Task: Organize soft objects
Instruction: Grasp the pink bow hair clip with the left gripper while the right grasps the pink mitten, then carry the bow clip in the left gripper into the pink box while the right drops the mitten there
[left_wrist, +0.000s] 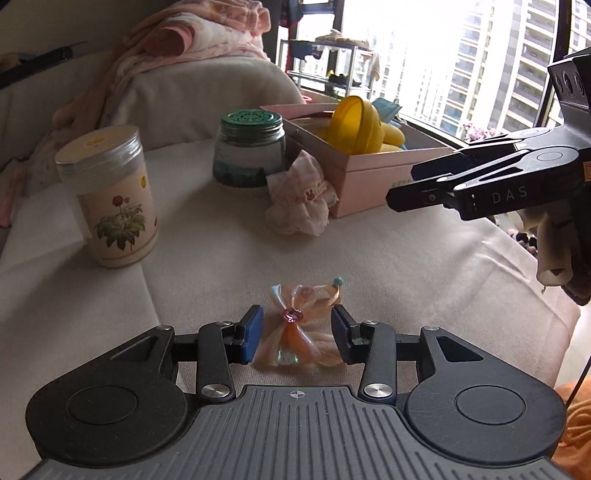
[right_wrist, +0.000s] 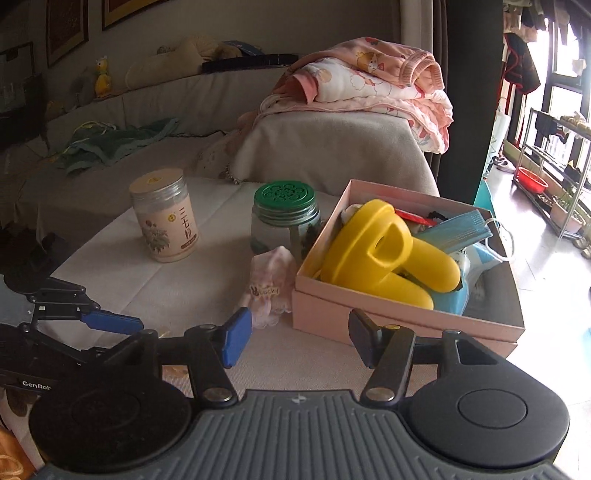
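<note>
Peach ribbon and a pink gem mark the small hair bow (left_wrist: 295, 326), which lies on the pale cushioned surface (left_wrist: 221, 266) directly between the spread blue-padded fingers (left_wrist: 253, 334) of the left gripper (left_wrist: 297, 334); the pads stand just beside the bow on either side but do not appear to press it yet, though the low angle makes contact hard to rule out. Further back, a crumpled pink-and-white cloth (left_wrist: 301, 199) with a little bunny tag rests against the front wall of the pink box (left_wrist: 373, 184), still outside it. That box already holds a yellow looped soft toy (right_wrist: 384, 251) and a blue face mask (right_wrist: 461, 227), so part of the sorting seems done. The right gripper (right_wrist: 301, 341) hovers near the box's front corner with its fingers wide apart and nothing between them. Two jars, a floral-labelled canister (left_wrist: 110, 195) and a green-lidded glass jar (left_wrist: 251, 147), stand to the left of the box and look like hard things that stay out. What remains, judging from the layout, is to close on the bow, carry it to the box, and then collect the cloth; a pile of pink bedding (right_wrist: 373, 85) on the sofa arm behind may or may not belong to the job.
</note>
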